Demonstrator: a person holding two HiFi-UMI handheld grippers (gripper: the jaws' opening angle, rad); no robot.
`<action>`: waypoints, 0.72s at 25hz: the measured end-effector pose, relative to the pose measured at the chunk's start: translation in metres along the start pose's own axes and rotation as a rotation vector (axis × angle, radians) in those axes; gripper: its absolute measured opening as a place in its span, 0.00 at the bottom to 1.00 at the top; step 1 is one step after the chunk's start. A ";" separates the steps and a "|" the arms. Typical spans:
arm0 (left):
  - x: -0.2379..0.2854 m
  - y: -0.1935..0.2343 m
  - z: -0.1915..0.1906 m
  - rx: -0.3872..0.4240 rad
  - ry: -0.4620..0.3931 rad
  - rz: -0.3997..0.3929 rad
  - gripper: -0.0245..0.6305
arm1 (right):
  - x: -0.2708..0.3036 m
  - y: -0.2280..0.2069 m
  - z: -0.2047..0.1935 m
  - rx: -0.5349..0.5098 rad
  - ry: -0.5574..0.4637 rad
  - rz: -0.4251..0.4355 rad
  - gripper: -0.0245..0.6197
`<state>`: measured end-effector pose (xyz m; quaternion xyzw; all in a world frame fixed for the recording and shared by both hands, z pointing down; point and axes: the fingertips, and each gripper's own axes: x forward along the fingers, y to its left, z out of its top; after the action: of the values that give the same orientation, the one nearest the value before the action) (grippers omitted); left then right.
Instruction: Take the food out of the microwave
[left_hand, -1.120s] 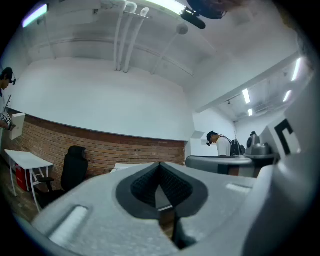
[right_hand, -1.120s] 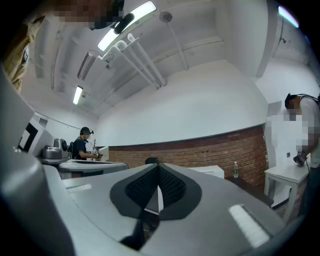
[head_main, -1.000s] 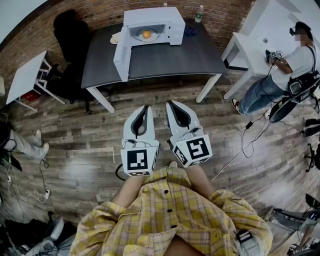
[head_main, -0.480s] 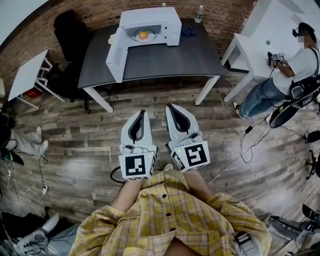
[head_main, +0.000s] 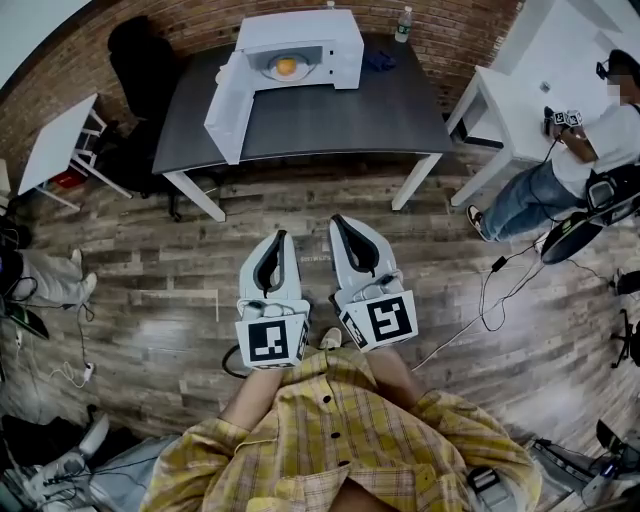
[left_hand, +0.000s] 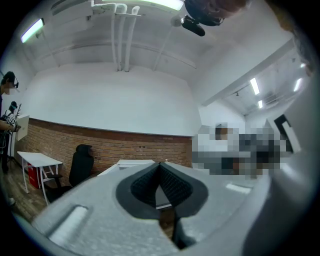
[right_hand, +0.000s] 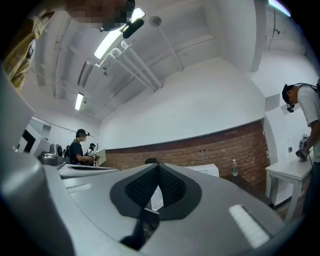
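Plank floor (head_main: 150, 300) is filling most of the head view. Dark table (head_main: 330, 120) is standing at upper centre. White microwave (head_main: 340, 45) is sitting at the table's far edge, its door (head_main: 222, 110) hanging wide open to the left. Left gripper (head_main: 281, 234) and right gripper (head_main: 336, 218) are pointing side by side from lower centre, well apart from the table, each with its jaws clenched together on nothing. Food (head_main: 286, 66), an orange lump on a plate (head_main: 270, 72), is lying inside the microwave.

A brick wall (head_main: 470, 30) runs across twelve o'clock, with a wood-plank floor (head_main: 180, 300) below it. A dark table (head_main: 330, 115) stands at twelve, a black office chair (head_main: 140, 60) at eleven, a small white table (head_main: 55, 140) at ten and a white desk (head_main: 540, 70) at two.
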<state>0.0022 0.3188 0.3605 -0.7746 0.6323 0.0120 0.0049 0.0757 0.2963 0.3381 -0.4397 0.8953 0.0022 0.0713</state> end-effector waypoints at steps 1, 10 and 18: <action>0.005 0.001 -0.003 -0.003 0.006 -0.002 0.04 | 0.004 -0.003 -0.003 0.003 0.007 0.003 0.04; 0.073 0.014 -0.009 -0.049 -0.011 -0.017 0.04 | 0.056 -0.040 -0.011 -0.010 0.025 0.007 0.04; 0.147 0.045 -0.008 -0.057 -0.017 -0.019 0.04 | 0.126 -0.071 -0.016 -0.032 0.034 0.005 0.04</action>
<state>-0.0128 0.1657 0.3649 -0.7803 0.6243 0.0366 -0.0119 0.0534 0.1522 0.3416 -0.4385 0.8974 0.0090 0.0489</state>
